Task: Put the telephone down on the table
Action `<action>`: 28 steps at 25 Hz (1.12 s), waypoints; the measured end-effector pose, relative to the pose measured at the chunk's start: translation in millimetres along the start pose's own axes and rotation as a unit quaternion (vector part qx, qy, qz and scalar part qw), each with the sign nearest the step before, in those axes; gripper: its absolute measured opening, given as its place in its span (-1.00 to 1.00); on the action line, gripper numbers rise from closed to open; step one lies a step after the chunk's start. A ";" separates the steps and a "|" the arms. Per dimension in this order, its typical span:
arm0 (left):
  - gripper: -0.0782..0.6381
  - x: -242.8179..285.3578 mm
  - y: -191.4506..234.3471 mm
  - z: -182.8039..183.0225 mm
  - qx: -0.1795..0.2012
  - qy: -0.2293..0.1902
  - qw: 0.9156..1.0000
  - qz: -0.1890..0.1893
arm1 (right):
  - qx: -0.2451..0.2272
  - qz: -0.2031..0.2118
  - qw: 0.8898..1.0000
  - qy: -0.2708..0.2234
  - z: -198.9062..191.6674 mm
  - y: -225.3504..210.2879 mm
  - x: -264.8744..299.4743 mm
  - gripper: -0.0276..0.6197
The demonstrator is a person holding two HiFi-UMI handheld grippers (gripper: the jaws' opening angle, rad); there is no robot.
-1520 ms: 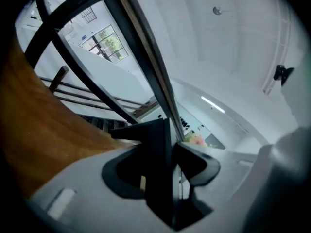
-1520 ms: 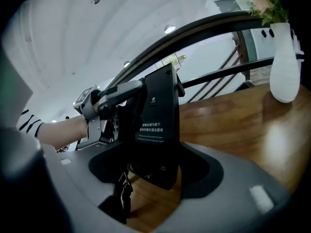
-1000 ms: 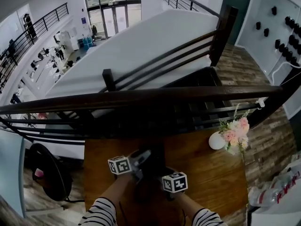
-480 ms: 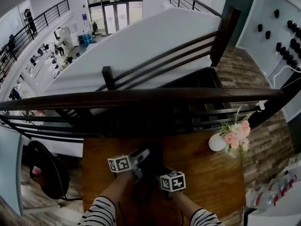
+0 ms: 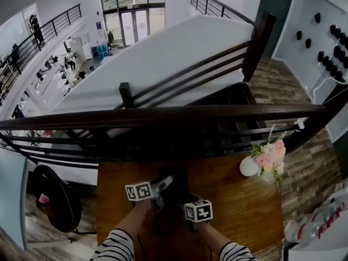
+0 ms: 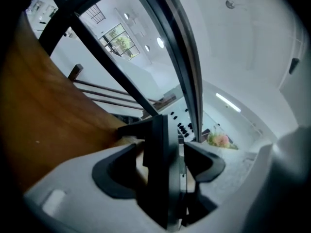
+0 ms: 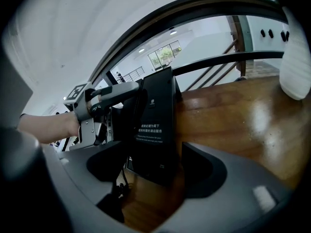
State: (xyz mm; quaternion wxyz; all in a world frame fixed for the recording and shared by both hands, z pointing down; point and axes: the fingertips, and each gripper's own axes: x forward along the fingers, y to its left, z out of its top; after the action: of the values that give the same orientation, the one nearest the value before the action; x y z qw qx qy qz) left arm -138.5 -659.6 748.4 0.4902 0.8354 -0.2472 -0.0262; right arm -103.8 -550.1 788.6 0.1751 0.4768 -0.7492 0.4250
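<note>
Head view: looking steeply down on a wooden table (image 5: 239,205) standing against a dark railing (image 5: 163,114). Showing the phone (image 5: 175,192), a dark slab, standing on edge near the table's middle. Flanking it with the left gripper (image 5: 163,186) on one side and the right gripper (image 5: 184,204) on the near right, both reaching in from arms in striped sleeves (image 5: 117,247). Showing also a white vase (image 5: 250,166) of pink flowers (image 5: 270,156) at the table's far right edge, well apart from the phone.

Left gripper view: looking along the jaws at the phone's thin edge. Opening wide, with the phone between the jaws and a slit of table showing between each pad and the slab; pressing on it with neither pad.

Right gripper view: facing the phone's broad dark side, bearing lines of small white print (image 7: 148,130) too small for reading. Opening wide here too, with the phone between the jaws, a clear gap showing at the left pad, and no grip apparent. Resting the phone's lower edge on the glossy wood, just beyond the jaws.
</note>
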 end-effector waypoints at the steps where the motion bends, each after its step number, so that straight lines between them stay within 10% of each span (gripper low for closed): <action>1: 0.08 -2.6 -1.0 -1.6 0.002 0.001 1.000 0.004 | 0.001 -0.002 1.000 -0.002 -0.3 -0.2 -3.1 0.19; 15: 0.11 -61.9 -57.9 3.5 0.103 -0.069 0.991 0.054 | -0.009 0.014 0.999 -0.043 2.1 22.5 -65.9 0.11; 28: -0.30 -133.8 -186.3 -55.5 0.214 -0.139 0.962 0.093 | -0.065 0.050 0.993 -0.086 -24.8 49.1 -177.1 -0.29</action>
State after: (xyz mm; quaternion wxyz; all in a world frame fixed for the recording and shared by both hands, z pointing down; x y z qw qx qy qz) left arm -167.8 -482.2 595.6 0.2606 0.8824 -0.3894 -0.0430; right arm -64.1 -421.0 661.6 0.1191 0.4614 -0.8102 0.3414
